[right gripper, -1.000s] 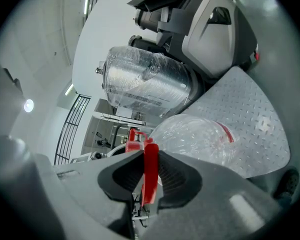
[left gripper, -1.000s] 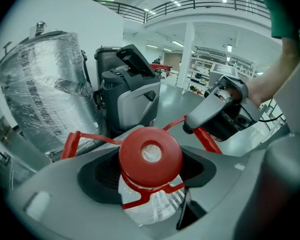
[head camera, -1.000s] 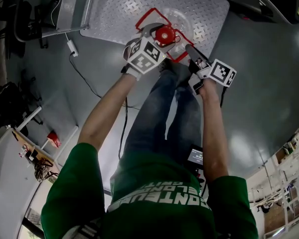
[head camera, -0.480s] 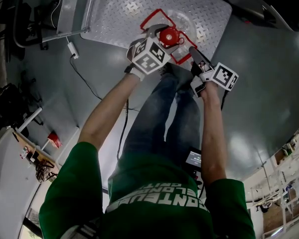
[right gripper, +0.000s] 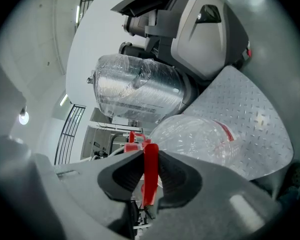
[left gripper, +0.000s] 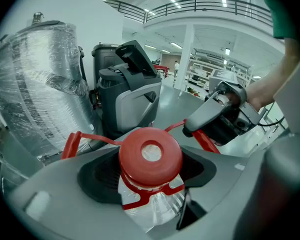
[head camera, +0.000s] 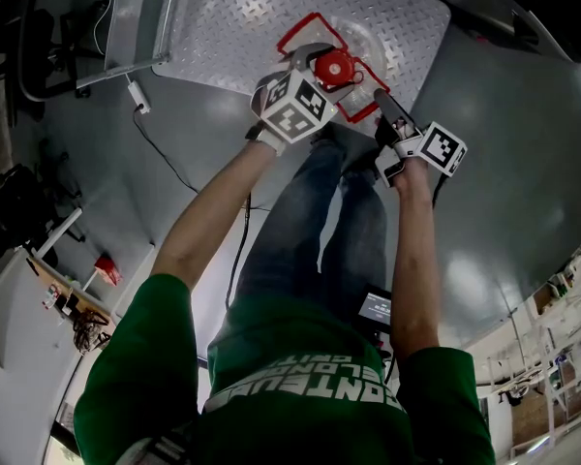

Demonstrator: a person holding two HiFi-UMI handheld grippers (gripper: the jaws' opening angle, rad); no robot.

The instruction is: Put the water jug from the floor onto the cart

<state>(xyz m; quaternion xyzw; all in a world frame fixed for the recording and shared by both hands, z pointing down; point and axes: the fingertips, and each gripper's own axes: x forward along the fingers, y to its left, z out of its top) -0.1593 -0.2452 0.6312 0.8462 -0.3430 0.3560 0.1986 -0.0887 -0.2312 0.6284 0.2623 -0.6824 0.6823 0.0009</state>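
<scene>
Water jug (head camera: 360, 39) gripped over the cart deck (head camera: 242, 17).
Left gripper (left gripper: 150, 176) clamps its neck, right gripper (right gripper: 150, 176) pinches the thin red handle (right gripper: 150, 159); a slip there could tip it off the deck's near edge.

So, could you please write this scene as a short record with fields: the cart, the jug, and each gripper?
Cart: diamond-plate metal deck
Water jug: clear, with a red cap; above the deck, contact with it unclear
Left gripper: shut on the jug neck, just under the cap
Right gripper: shut on the red handle of the jug
</scene>
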